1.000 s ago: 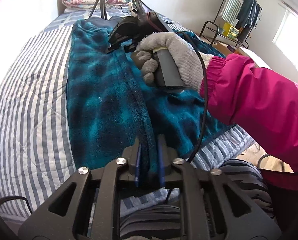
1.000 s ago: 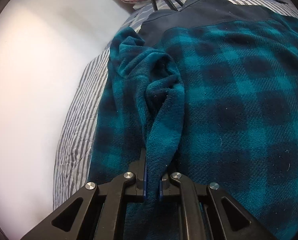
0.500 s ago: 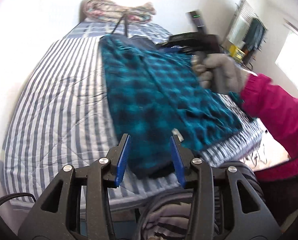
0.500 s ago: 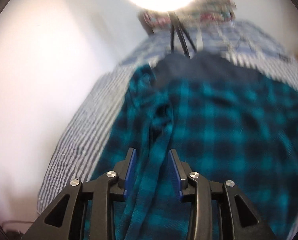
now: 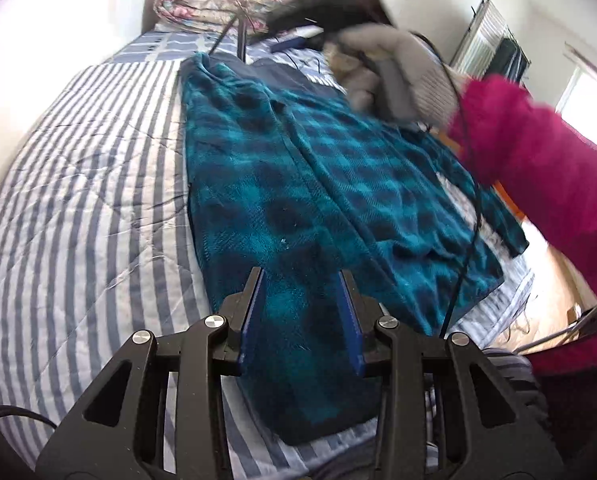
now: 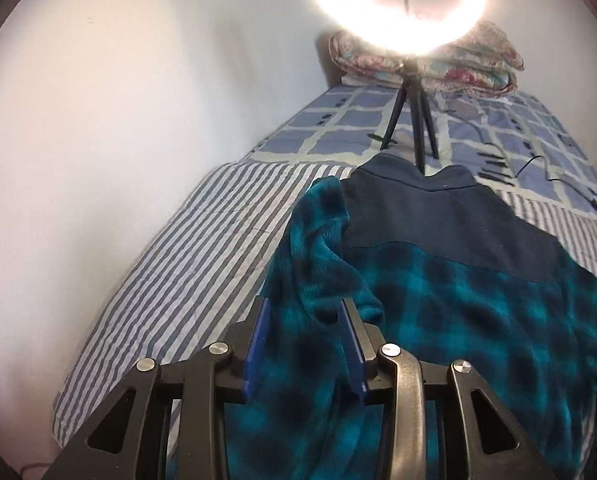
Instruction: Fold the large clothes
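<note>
Both grippers gape empty: left gripper (image 5: 301, 318) at the hem, right gripper (image 6: 304, 340) by the folded sleeve of the teal plaid fleece jacket (image 5: 282, 184), whose long axis runs up the striped bed (image 5: 90, 184).

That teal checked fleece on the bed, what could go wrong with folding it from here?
The fleece hangs over the bed's near edge, so it may slide off. The right hand's black cable trails across it and could snag. The ring-light tripod stands by the collar and might tip.
</note>
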Motion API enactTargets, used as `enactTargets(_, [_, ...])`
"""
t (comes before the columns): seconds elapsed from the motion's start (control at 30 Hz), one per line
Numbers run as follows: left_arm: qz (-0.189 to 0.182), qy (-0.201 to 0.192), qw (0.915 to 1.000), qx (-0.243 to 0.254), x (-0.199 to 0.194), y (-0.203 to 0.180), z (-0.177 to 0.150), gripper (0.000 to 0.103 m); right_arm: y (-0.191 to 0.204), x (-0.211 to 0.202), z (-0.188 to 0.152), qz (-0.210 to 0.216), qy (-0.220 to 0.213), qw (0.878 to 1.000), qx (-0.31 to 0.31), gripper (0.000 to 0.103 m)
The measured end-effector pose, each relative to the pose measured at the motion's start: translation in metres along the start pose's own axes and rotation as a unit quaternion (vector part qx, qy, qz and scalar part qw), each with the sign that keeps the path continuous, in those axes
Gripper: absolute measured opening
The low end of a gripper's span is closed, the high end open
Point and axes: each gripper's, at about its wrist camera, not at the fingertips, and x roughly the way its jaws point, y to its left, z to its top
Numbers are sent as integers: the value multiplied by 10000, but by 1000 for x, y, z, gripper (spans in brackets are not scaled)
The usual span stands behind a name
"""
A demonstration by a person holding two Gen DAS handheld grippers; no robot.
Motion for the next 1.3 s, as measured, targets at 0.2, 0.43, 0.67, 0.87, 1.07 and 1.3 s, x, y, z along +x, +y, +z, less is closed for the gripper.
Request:
enactTargets(0.2, [45, 225, 9994, 274, 37, 5, -7, 36, 2, 66, 18, 319, 209, 9992, 98, 25])
enactTargets(0.43, [-104, 210, 9994, 252, 53, 13, -14, 36, -6, 136, 15, -380, 665, 9969, -175, 18])
enactTargets(0.67, [-177, 152, 9995, 190, 56, 16, -16, 36, -19, 134, 7, -281, 667, 9973, 122, 16])
enactTargets(0.87, [-213, 69, 9996, 170, 56, 18, -18, 36, 0, 103, 37, 428, 63, 9982, 419, 14])
enactTargets(1.07, [-227, -12, 9996, 170, 56, 18, -19, 36, 9, 149, 65, 186, 79, 9995, 251, 13])
enactTargets(1.3, [-160, -47, 9996, 249, 57, 15, -21, 36, -36, 190, 61, -298, 392, 9932, 1058, 0])
